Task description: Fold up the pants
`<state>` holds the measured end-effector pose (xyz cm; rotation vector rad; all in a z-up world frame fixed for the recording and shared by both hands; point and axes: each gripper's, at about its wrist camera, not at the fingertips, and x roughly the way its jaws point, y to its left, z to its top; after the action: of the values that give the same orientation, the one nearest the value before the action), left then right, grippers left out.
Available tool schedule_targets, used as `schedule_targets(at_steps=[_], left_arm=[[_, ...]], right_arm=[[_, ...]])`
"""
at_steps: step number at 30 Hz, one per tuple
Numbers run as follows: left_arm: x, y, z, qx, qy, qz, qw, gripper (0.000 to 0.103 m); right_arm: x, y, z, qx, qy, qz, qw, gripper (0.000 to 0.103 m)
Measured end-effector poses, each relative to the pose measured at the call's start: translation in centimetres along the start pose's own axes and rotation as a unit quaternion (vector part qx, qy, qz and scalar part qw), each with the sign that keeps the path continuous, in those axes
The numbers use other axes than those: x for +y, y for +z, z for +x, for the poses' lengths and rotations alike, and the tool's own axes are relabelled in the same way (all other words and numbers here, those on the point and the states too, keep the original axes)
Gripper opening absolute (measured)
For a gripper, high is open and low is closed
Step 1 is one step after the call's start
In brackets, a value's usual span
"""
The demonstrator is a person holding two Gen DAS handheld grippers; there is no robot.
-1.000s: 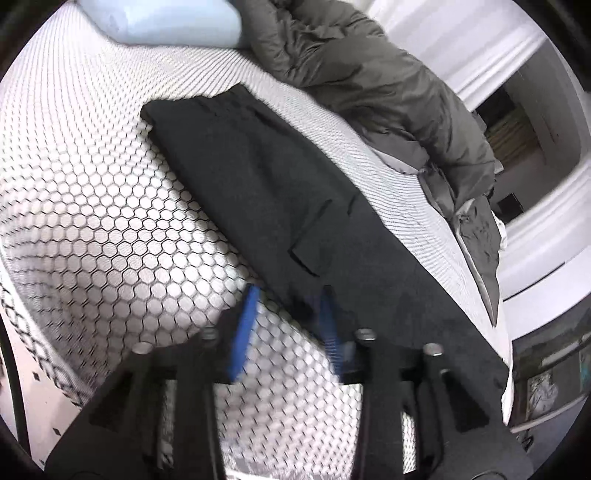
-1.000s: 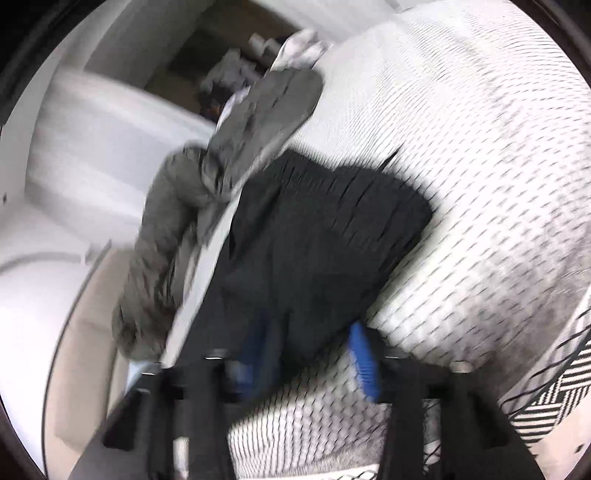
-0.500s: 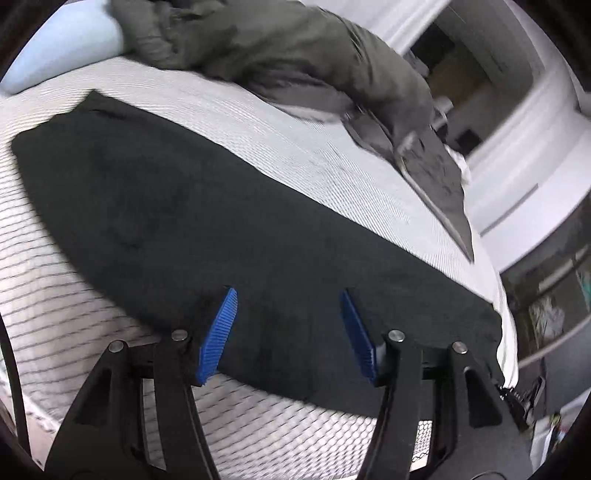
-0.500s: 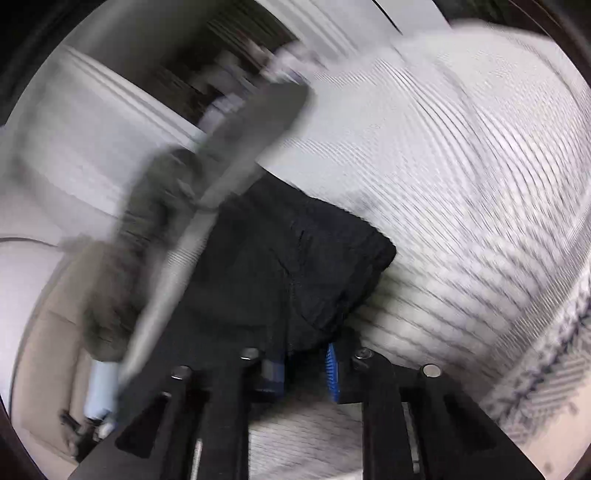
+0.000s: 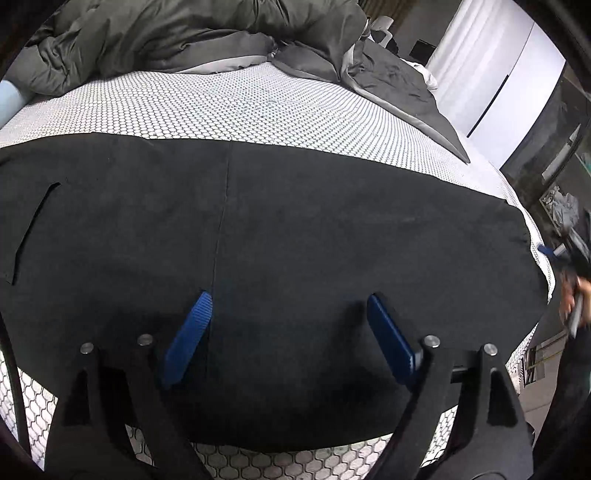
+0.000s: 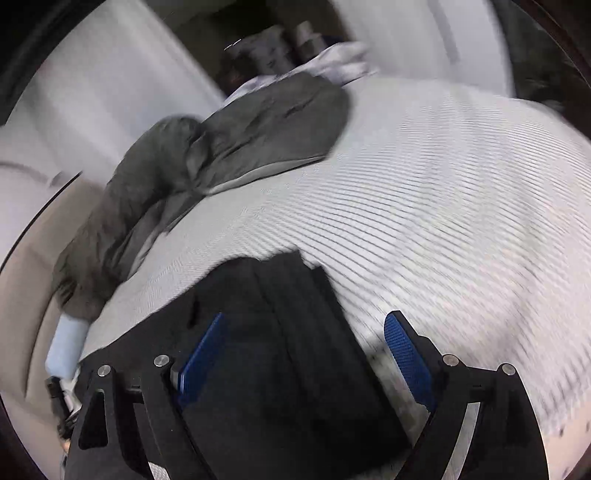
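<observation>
Left wrist view: your left gripper (image 5: 286, 314) hangs over the black pants (image 5: 295, 229), jaws opening wide, blue pads (image 5: 192, 332) clear of the cloth, nothing held.
Right wrist view: your right gripper (image 6: 303, 339) sits above the pants' end (image 6: 266, 314), jaws opening, empty; picture blurred.
Pants: spread flat in a long band across the honeycomb-patterned mattress (image 5: 258, 107), seam running toward you.
Behind: a grey duvet (image 5: 192, 33) is bunched along the far side.
</observation>
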<state>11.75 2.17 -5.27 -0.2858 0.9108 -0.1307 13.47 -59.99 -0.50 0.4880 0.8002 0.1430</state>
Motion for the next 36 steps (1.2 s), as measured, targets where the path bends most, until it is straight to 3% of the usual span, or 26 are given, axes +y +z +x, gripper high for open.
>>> schedule_targets(at_steps=[3,5,6,8,9,10,11,14,16,20,21,22,24,26,28,31,33,36], left_arm=[[0.3,0.2,0.3,0.000,0.000,0.005,1.0000,0.084],[0.5,0.2,0.5,0.000,0.002,0.009,1.0000,0.084],[0.5,0.2,0.6,0.000,0.004,0.010,0.9999,0.085],[0.6,0.4,0.8,0.001,0.008,0.013,0.9999,0.085],[0.7,0.6,1.0,0.000,0.008,0.014,0.9999,0.085],[0.7,0.6,1.1,0.000,0.009,0.015,0.9998,0.085],[0.7,0.7,1.2,-0.001,0.009,0.017,0.9998,0.085],[0.8,0.8,1.5,0.000,0.000,0.018,0.9998,0.085],[0.8,0.8,1.5,0.000,-0.004,0.020,0.9998,0.085],[0.8,1.0,1.6,0.001,-0.001,0.019,0.9998,0.085],[0.9,1.1,1.4,-0.001,-0.002,0.015,0.9999,0.085],[1.0,1.1,1.1,-0.004,-0.003,0.009,0.9999,0.085],[1.2,1.2,0.4,-0.011,-0.006,0.003,0.9999,0.085],[0.5,1.2,-0.6,-0.031,-0.004,0.012,0.9995,0.085],[-0.8,1.2,-1.4,-0.049,-0.006,0.038,0.9980,0.085],[-3.5,1.0,-2.1,-0.071,-0.011,0.066,0.9953,0.087],[-5.6,0.9,-2.0,-0.072,-0.022,0.081,0.9938,0.103],[-9.3,0.8,-1.3,-0.074,-0.037,0.114,0.9901,0.102]], right_arm=[[-0.7,3.3,4.9,0.057,0.026,-0.001,0.998,0.088],[-1.1,4.7,7.8,0.095,0.065,0.009,0.993,0.073],[-1.2,4.8,8.7,0.115,0.087,0.013,0.990,0.054],[-0.6,5.2,9.8,0.133,0.115,-0.007,0.984,0.049],[0.2,5.2,9.7,0.135,0.115,-0.041,0.983,0.037],[1.2,5.3,9.2,0.124,0.111,-0.073,0.983,0.018],[1.9,5.4,8.7,0.105,0.109,-0.086,0.985,0.012],[2.7,6.3,6.9,0.030,0.078,-0.108,0.991,0.009],[1.7,6.6,7.4,0.020,0.036,-0.093,0.995,0.010],[0.0,6.8,11.8,0.099,-0.023,-0.069,0.992,0.021],[-0.2,6.8,11.4,0.096,-0.023,-0.058,0.993,0.030],[-0.3,6.9,10.1,0.075,-0.027,-0.046,0.996,0.052],[0.2,6.7,6.9,0.025,-0.075,-0.051,0.996,0.079],[1.4,5.0,2.7,-0.039,-0.172,-0.079,0.981,0.082],[2.6,3.1,0.3,-0.062,-0.195,-0.088,0.975,0.093],[4.8,-0.7,-2.2,-0.071,-0.156,-0.096,0.981,0.100],[7.4,-3.6,-2.3,-0.066,-0.112,-0.105,0.986,0.102],[11.8,-7.4,0.2,-0.028,-0.063,-0.139,0.988,0.102]])
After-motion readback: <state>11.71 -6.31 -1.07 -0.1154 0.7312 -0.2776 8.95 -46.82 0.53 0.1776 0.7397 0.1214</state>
